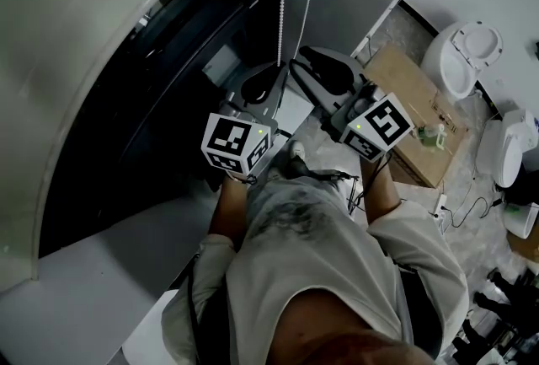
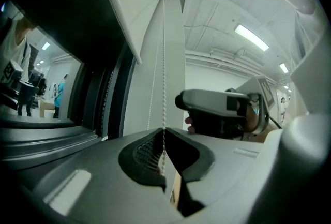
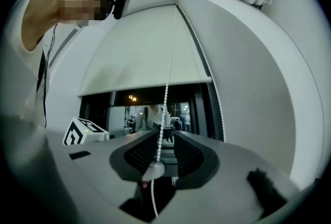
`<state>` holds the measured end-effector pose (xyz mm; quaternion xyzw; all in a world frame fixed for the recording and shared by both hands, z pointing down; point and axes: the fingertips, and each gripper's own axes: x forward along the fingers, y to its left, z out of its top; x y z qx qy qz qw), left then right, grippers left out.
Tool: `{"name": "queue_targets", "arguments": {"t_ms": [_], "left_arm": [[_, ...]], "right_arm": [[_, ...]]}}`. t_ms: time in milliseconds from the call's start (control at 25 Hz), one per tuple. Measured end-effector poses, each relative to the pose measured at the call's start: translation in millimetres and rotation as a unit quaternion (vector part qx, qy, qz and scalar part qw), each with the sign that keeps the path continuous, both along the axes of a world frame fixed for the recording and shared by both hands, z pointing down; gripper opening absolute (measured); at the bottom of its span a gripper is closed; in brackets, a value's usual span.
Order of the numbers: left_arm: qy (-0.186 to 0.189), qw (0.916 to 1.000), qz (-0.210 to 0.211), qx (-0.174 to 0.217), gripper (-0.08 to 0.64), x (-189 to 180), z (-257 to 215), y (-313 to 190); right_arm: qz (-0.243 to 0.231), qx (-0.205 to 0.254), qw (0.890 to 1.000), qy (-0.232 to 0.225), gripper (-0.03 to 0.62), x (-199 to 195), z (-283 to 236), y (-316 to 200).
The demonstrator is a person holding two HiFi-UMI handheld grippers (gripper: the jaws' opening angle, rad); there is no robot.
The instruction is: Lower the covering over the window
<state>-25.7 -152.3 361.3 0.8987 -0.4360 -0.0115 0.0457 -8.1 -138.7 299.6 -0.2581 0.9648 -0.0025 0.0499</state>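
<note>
Left tongs point(image 2: 164, 140) pinching chain point(image 2: 164, 62), right tongs point(image 3: 165, 139) parted

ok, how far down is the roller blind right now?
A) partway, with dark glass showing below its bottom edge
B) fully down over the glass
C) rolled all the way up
A: in the right gripper view the roller blind ends at a straight bottom edge, and the dark window is uncovered below it.
</note>
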Motion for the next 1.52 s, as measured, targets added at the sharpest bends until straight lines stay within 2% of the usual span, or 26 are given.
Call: {"name": "queue_targets", "arguments": {"t_ms": [440,520,560,760,1120,1520], "left_arm": [[-0.002,1.0000,0.007,0.004,0.017,4.5,0.6,0.5],[-0.002,1.0000,0.007,0.004,0.018,4.7,0.5,-0.5],[-0.003,1.0000,0.007,0.004,0.017,4.6,0.8,-1.0],[-0.008,1.0000,0.001,-0.003,0.017,-1.2,11.4,0.3],[-0.020,0.9987,0.003,-0.047,0.017,-2.3,53.8,9.7],[-0.028,0.9956,0.006,-0.089,0.017,-0.1,92.2,20.6]], "right_arm": [[-0.004,0.065,0.998,-0.009,0.105,-27.4,-51.9,-22.6],[0.004,0.072,0.997,-0.001,0.038,-29.6,-53.2,-24.5],[0.004,0.072,0.997,0.001,0.025,-30.8,-52.5,-24.2],[0.016,0.079,0.997,0.009,0.018,-34.0,-40.7,-21.2],[0.019,0.042,0.998,0.036,0.018,-36.5,3.8,-20.7],[0.019,-0.001,0.999,0.042,0.018,-32.2,44.9,-16.1]]}}
